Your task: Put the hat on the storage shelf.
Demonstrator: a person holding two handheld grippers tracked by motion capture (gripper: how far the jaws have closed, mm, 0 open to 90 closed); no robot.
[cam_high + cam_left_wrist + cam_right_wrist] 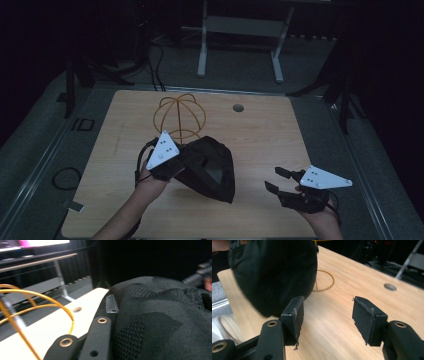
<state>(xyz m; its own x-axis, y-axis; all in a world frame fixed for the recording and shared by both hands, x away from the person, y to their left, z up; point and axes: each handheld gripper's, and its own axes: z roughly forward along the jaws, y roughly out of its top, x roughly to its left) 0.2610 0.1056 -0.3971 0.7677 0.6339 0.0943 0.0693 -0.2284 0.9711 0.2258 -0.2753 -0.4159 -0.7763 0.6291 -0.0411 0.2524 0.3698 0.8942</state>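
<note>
Holding: your left gripper (pixel 167 162) has its jaws clamped on the edge of the black knit cap (pixel 212 167), lifting it just above the desk (pixel 260 135); in the left gripper view the textured fabric (pixel 160 322) bunches right against the jaws.
Free hand: your right gripper (pixel 277 180) sits well apart from the cap, near the desk's right front, jaws standing about half apart with nothing between them; in the right gripper view the pads (pixel 364 320) frame bare wood.
Where the cap is: front centre of the desk, just in front of the gold wire hat stand (pixel 180 117), hanging from the left jaws.
Which way it points: its long axis seems to run from the pinched edge at upper left down to the drooping tip at lower right, towards your right gripper; the opening looks turned down and towards you, though the dim light makes that hard to be sure of.
Step in hand: judging by the layout, getting the cap spread and onto the stand.
Doing it well: bring the right jaws to the opposite rim, pinch a single layer of the knit, and pull the opening wide before you carry it over.
Watch for: the light stand (pixel 37 300) tipping if the fabric drags it.
</note>
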